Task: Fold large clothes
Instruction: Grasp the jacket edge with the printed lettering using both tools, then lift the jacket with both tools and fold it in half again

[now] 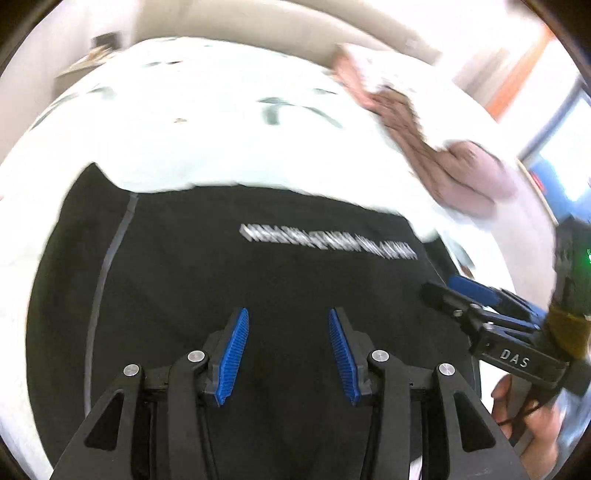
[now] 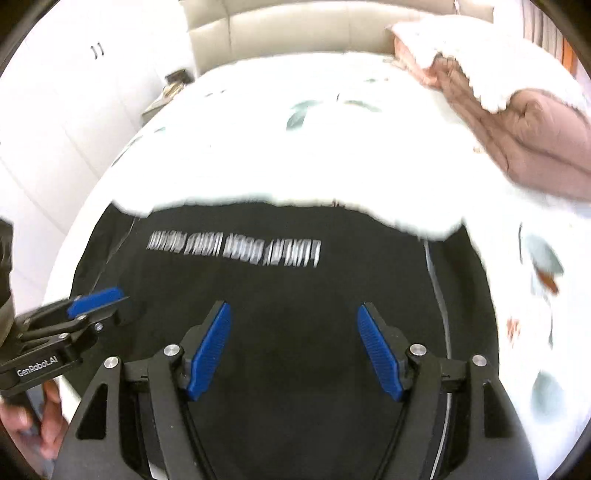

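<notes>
A large black garment (image 1: pixel 258 280) with a line of white lettering and grey seams lies spread on the bed; it also shows in the right wrist view (image 2: pixel 280 295). My left gripper (image 1: pixel 289 314) is open and empty above the garment's near part. My right gripper (image 2: pixel 293 308) is open and empty above it too. The right gripper shows in the left wrist view (image 1: pixel 447 288) at the garment's right edge. The left gripper shows in the right wrist view (image 2: pixel 110 299) at its left edge. Both views are motion-blurred.
The bed's white sheet (image 1: pixel 221 129) with a faint leaf print extends behind the garment. A pink-brown quilt (image 2: pixel 524 133) with a white fleece throw lies at the back right. A beige headboard (image 2: pixel 303 33) and a bedside table (image 2: pixel 166 92) stand beyond.
</notes>
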A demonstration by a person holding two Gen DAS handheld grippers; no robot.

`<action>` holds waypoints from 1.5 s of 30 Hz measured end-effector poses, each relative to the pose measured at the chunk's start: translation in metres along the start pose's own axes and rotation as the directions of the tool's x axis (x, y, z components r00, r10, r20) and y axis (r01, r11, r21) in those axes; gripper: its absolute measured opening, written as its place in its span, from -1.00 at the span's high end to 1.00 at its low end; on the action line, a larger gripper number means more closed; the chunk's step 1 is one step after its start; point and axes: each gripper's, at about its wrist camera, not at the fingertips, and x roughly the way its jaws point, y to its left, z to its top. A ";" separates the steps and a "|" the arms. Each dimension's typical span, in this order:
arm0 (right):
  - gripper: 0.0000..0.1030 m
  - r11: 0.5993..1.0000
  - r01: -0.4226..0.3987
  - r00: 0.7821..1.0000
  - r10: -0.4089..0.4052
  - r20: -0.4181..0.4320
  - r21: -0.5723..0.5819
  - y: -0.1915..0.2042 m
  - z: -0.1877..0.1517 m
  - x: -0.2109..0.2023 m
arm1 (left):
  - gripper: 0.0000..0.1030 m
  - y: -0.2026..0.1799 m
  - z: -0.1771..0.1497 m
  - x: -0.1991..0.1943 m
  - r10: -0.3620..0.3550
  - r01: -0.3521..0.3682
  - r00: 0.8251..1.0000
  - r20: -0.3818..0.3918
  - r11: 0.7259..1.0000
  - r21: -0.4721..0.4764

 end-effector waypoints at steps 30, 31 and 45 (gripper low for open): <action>-0.55 0.997 -0.070 0.982 0.067 -0.174 -0.016 0.005 -0.117 -0.009 | 0.10 0.082 -0.090 -0.022 0.043 -0.059 0.996 -0.077 0.974 -0.219; -0.55 0.996 -0.091 0.980 0.088 -0.178 -0.008 0.002 -0.113 -0.016 | 0.09 0.081 -0.088 -0.028 0.037 -0.052 0.996 -0.078 0.978 -0.204; -0.79 0.997 0.077 0.984 -0.076 -0.158 -0.005 -0.044 -0.094 0.000 | 0.06 0.152 -0.063 -0.051 0.141 -0.143 0.990 -0.024 0.960 -0.239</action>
